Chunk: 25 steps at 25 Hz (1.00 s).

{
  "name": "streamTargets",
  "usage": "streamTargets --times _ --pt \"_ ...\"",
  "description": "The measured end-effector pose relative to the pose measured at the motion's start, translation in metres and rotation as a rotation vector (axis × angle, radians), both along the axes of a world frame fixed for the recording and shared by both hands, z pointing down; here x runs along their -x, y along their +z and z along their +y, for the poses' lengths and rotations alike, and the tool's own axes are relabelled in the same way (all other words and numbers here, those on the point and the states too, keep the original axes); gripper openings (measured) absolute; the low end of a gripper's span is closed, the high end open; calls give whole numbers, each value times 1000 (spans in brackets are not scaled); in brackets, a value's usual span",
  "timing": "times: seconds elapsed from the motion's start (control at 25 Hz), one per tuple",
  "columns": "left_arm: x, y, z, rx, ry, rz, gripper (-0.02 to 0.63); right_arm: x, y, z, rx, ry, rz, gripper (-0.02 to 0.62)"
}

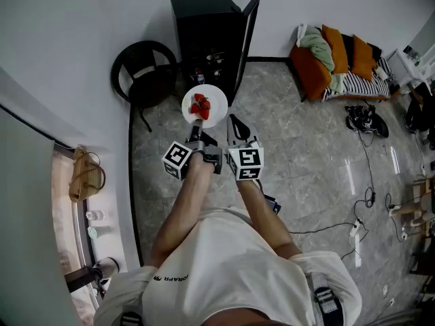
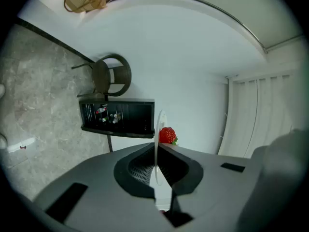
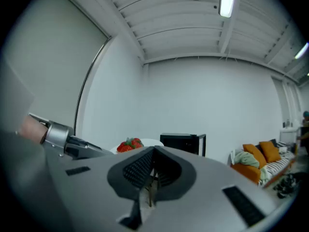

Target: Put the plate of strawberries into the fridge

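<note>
1. head view shows the person standing on the marble floor facing the black fridge, whose door stands swung open to the right. the way in looks free.
2. the left gripper is stretched out ahead of the body. it carries the white plate out in front, just short of the fridge and above the floor, not yet inside.
3. the left gripper view has that claw pinching the plate's rim. the plate runs edge-on between the two pads, with one strawberry showing past the jaw tips. holding by the rim keeps the pads off the fruit.
4. in the head view the strawberries sit bunched near the plate's middle. the plate looks roughly level there, which i judge is what keeps them from rolling off.
5. the right gripper rides just beside the left one, a little lower than the plate and apart from it. the right gripper view shows its claw pressed together with nothing between the pads.
6. i take it the right one is kept close as a spare, ready to steady the plate or the door if needed.
7. a black round chair stands just left of the fridge, clear of the line to the opening.
8. the task seems to be at the carry-in stage. the next move likely calls for a level push toward a shelf.
</note>
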<state>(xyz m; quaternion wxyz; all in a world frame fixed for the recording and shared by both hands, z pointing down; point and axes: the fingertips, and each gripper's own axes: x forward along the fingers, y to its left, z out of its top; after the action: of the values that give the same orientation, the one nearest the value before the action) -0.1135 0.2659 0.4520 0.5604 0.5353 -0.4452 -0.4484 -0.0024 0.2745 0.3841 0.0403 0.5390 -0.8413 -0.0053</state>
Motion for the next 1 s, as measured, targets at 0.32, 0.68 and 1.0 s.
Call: streamTargets --times 0.32,0.68,1.0 --pt "-1 -3 7 4 -5 -4 11 -2 -3 5 1 -19 -30 12" --pt "-18 -2 18 -4 -21 -16 11 -17 -1 14 1 -51 -57 12" --pt "-49 -7 33 -26 -49 -30 11 -51 4 24 -11 -83 -58 12"
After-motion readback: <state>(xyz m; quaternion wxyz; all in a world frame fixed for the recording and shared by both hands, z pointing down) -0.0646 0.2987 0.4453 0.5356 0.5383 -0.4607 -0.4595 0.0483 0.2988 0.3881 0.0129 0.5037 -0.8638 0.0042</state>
